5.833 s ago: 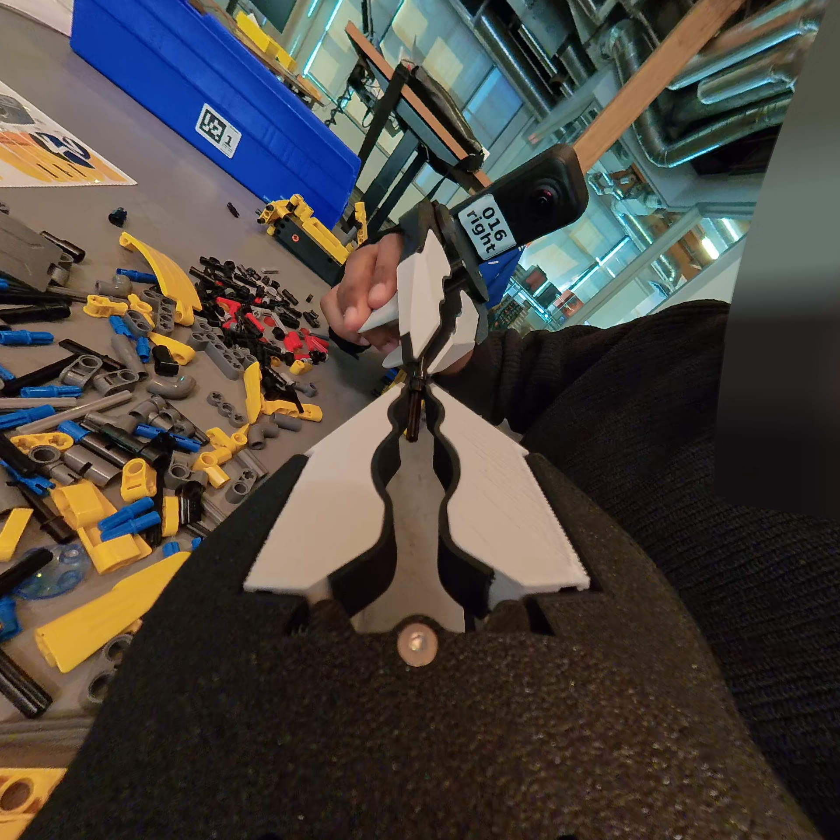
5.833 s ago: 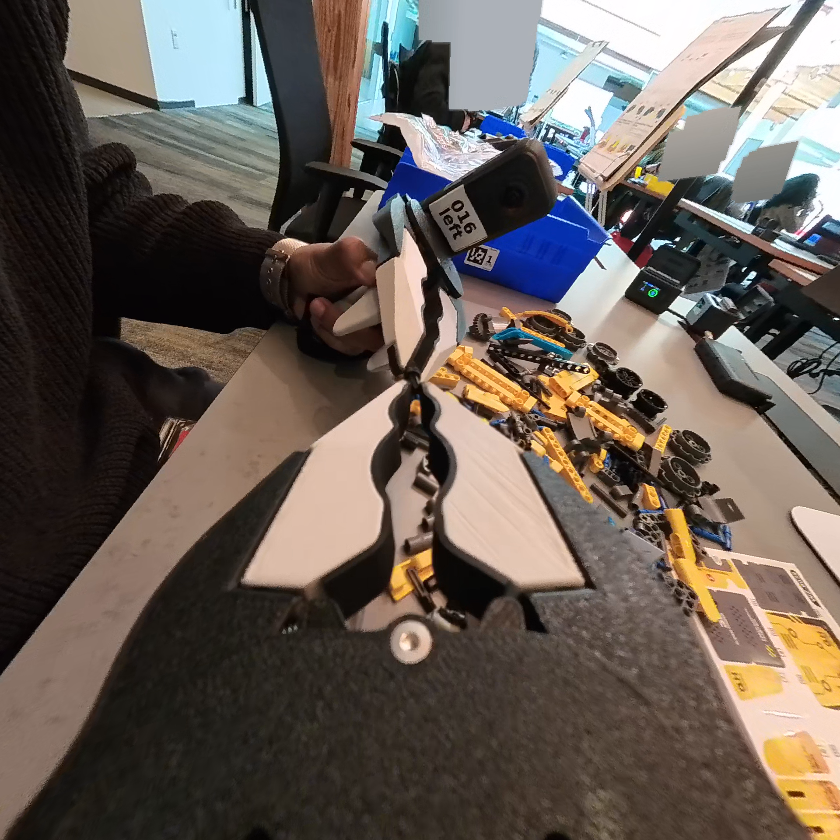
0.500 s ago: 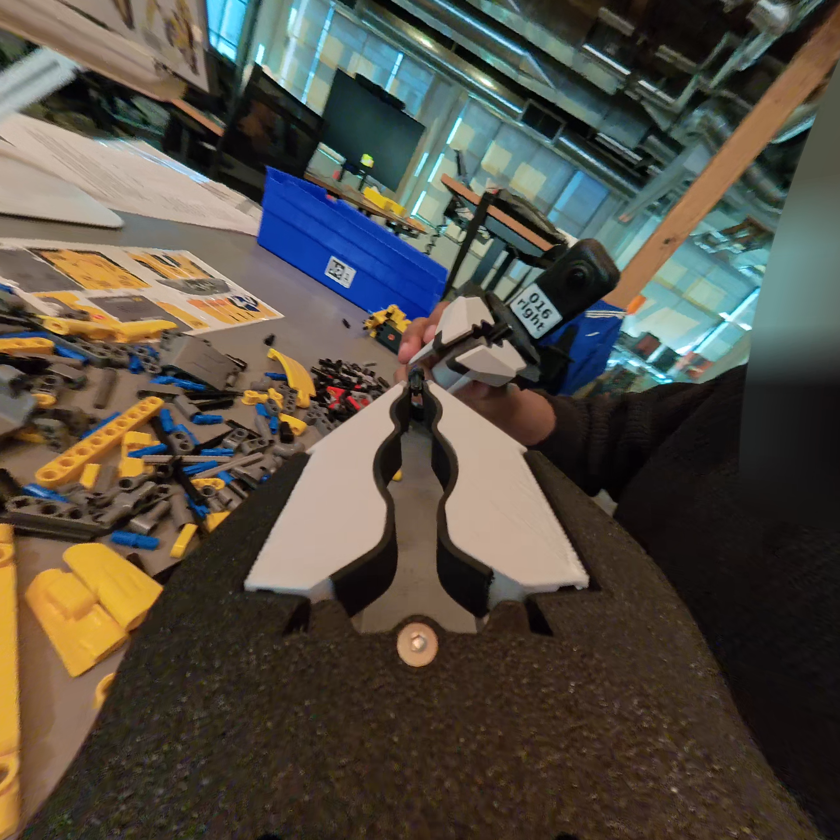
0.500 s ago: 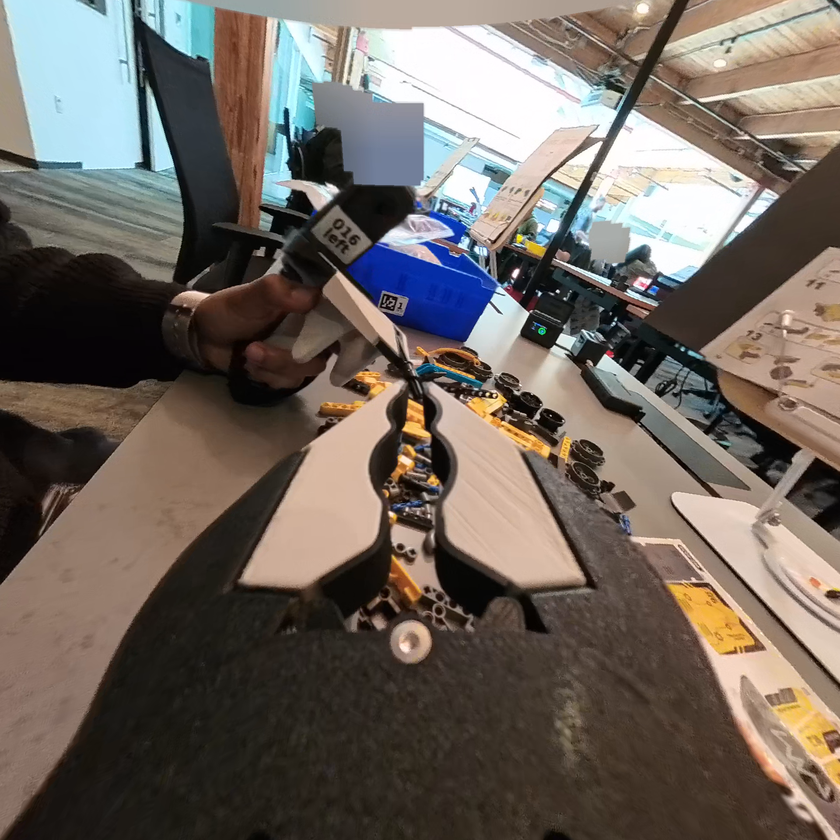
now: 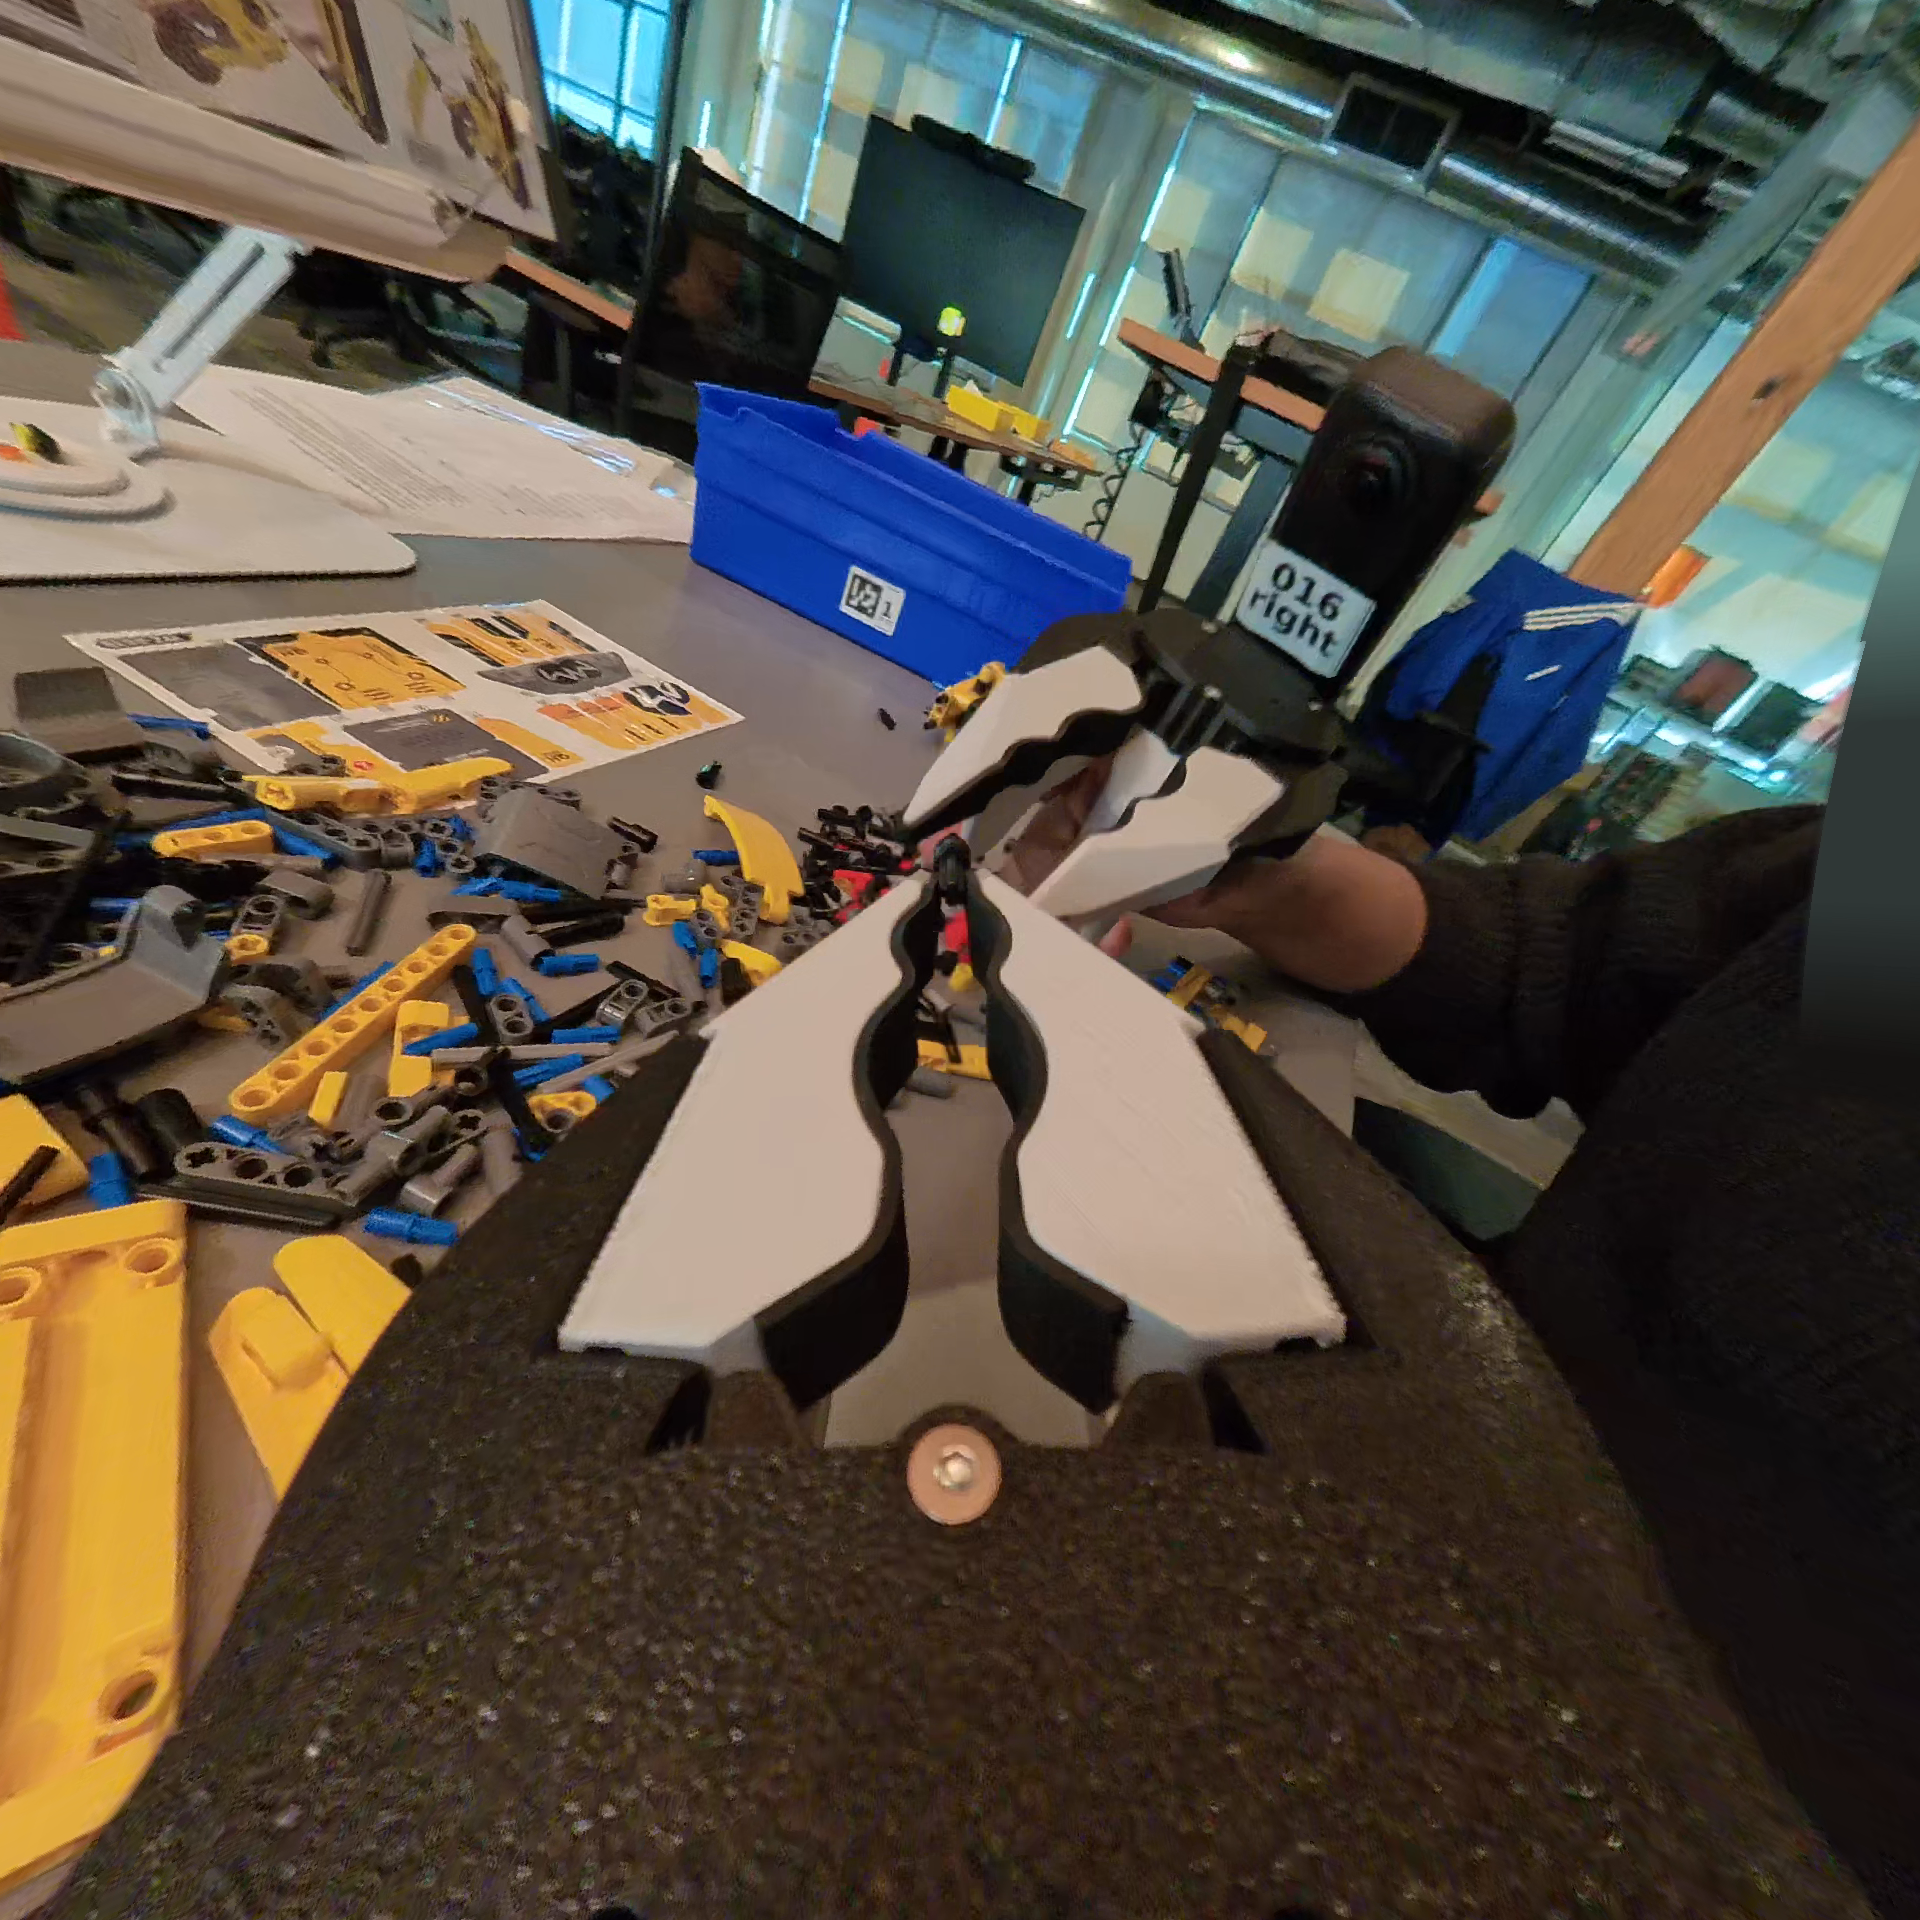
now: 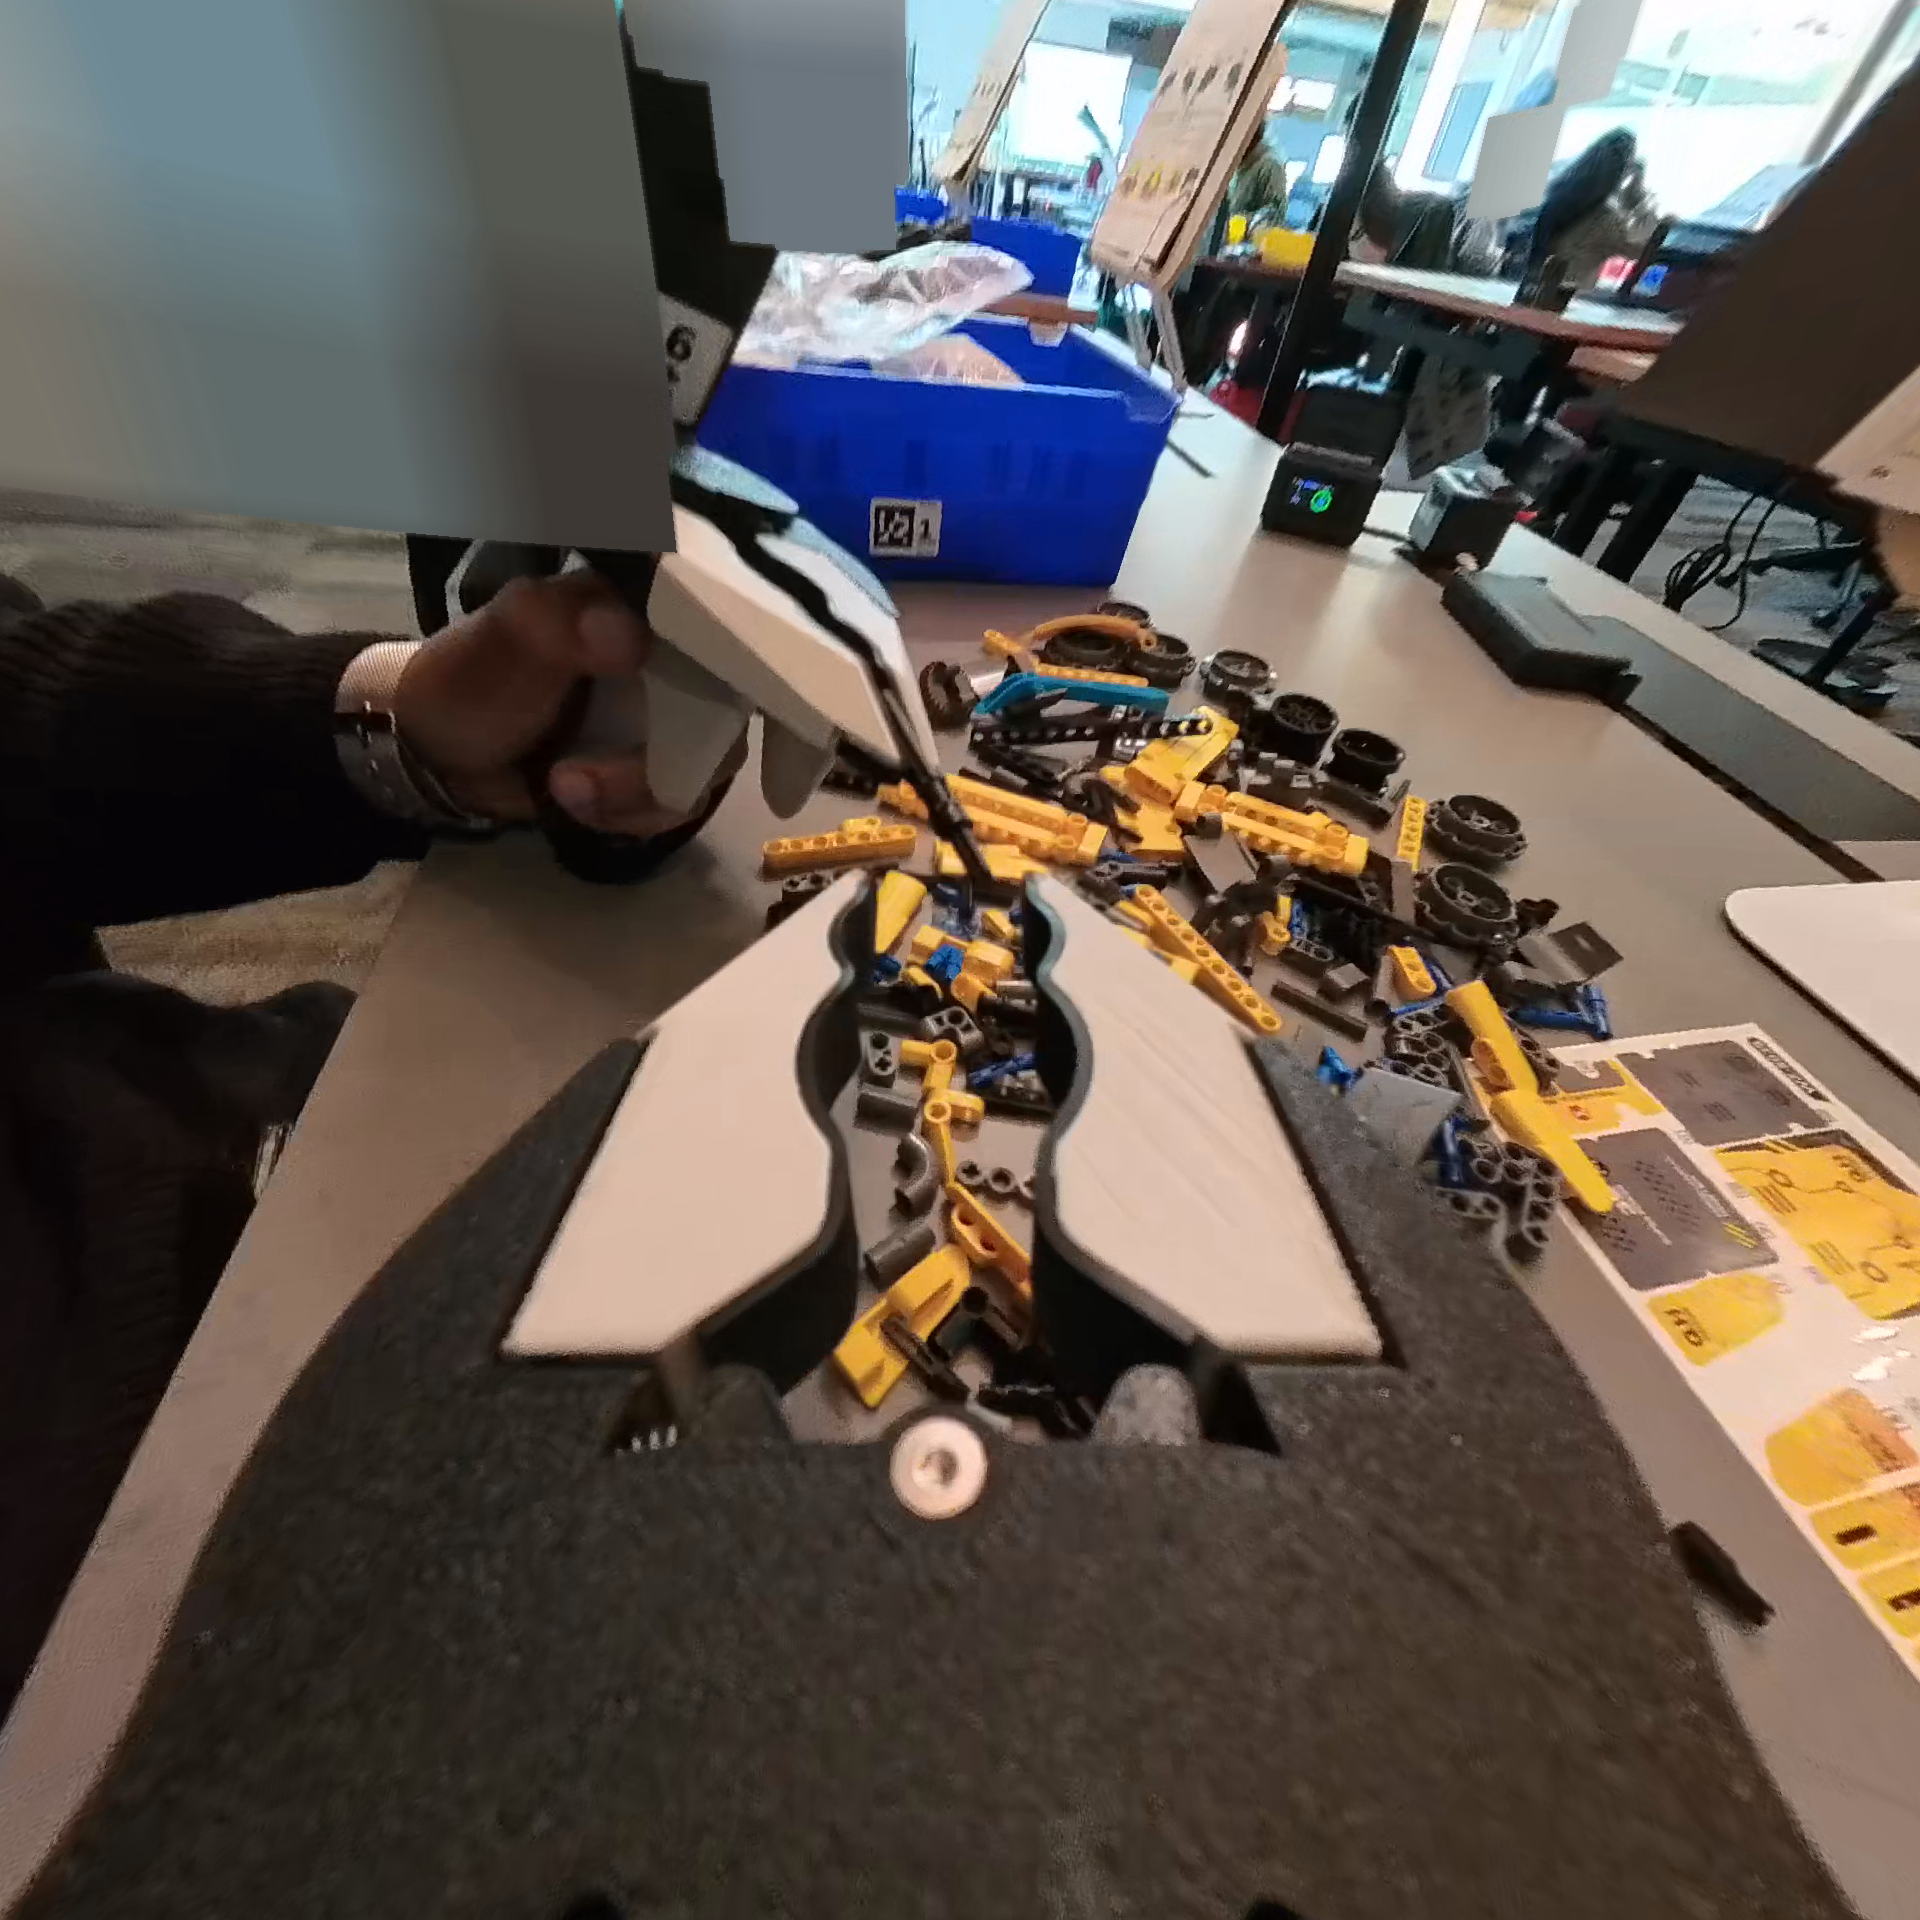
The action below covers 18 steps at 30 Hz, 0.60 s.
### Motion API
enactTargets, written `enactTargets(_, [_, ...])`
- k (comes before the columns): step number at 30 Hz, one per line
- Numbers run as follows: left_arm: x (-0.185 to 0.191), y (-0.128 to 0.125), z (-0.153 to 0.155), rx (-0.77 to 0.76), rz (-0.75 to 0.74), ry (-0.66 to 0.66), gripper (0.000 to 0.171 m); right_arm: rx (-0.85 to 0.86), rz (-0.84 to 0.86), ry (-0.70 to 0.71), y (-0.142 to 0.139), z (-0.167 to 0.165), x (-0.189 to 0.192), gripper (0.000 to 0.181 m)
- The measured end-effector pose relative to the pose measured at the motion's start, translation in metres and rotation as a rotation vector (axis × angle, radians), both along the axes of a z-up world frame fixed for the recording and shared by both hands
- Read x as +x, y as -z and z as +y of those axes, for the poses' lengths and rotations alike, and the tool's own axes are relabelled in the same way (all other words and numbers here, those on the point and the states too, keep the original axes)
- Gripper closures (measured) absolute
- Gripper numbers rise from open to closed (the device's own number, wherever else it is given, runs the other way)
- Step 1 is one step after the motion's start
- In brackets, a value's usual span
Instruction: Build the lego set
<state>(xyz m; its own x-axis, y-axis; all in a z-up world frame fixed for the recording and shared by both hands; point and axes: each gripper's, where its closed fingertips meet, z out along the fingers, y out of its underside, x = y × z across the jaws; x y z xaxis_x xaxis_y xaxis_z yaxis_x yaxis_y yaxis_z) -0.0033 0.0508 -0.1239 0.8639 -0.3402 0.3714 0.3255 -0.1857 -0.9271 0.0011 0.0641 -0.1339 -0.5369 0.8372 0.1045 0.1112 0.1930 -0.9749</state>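
The left gripper pinches a thin black axle. The right gripper, parted and empty, hovers over scattered bricks on the desk, blue bin at 12 o'clock.

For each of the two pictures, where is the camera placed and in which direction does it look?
Left wrist view: on the left gripper, looking along its fingers over the loose building pieces to the right gripper; a hand and dark sleeve show.
Right wrist view: on the right gripper, looking over the pieces at the left gripper, which pinches a black rod.
Both share the blue bin and printed sheet.
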Motion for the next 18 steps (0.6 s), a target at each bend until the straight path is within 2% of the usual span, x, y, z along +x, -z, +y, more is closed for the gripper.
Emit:
enactTargets(4, [0.0, 0.001, 0.0, -0.007, -0.039, 0.019, 0.168, 0.027, 0.037, -0.001, -0.001, -0.002, 0.0, 0.155])
enactTargets(18, [0.013, 0.002, -0.001, -0.012, 0.0, 0.072, 0.168, 0.054, 0.119, -0.053, -0.008, -0.014, 0.007, 0.163])
